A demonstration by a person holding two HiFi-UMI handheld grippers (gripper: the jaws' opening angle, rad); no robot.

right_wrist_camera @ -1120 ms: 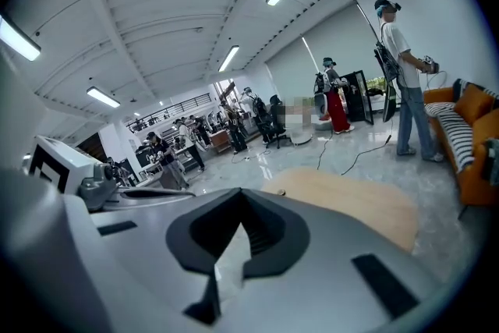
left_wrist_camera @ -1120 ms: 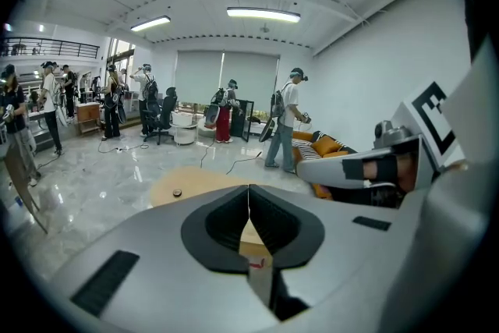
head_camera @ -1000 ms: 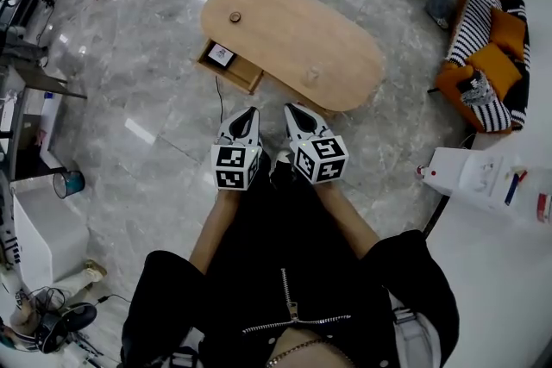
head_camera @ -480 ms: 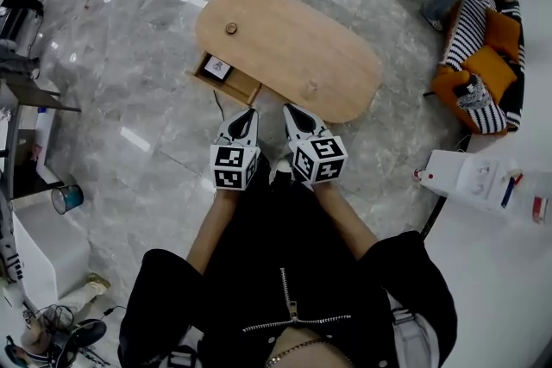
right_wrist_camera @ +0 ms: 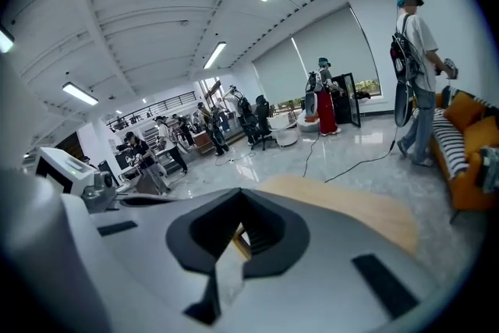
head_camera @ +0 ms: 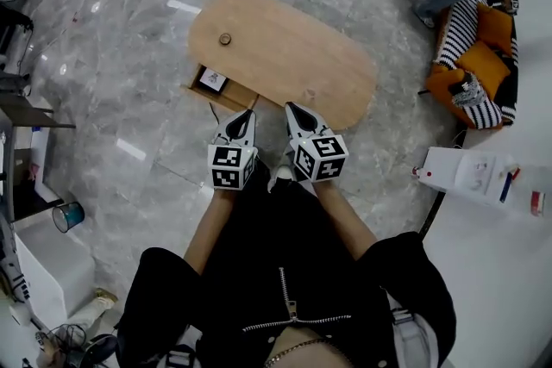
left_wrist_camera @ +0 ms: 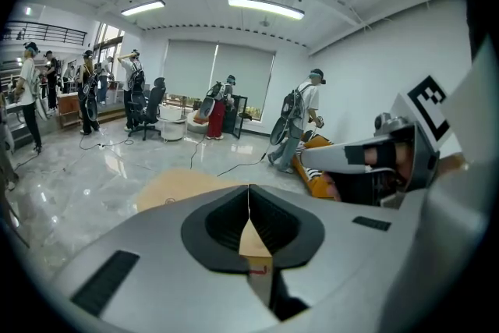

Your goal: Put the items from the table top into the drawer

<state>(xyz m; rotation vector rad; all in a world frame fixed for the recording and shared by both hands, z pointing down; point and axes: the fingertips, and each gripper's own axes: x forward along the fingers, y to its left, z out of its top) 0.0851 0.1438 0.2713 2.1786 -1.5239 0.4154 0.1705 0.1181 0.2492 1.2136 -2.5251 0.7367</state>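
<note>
The table (head_camera: 276,47) is a long oval of light wood, lying slantwise in the upper middle of the head view. Two small items rest on its top, well apart: a round brown piece (head_camera: 225,39) near the upper-left end, and a pale, small object (head_camera: 309,95) close to the lower edge; its kind cannot be made out. The drawer (head_camera: 216,99) stands pulled open at the table's lower-left side, and a small white-edged flat item (head_camera: 210,80) lies inside it.
</note>
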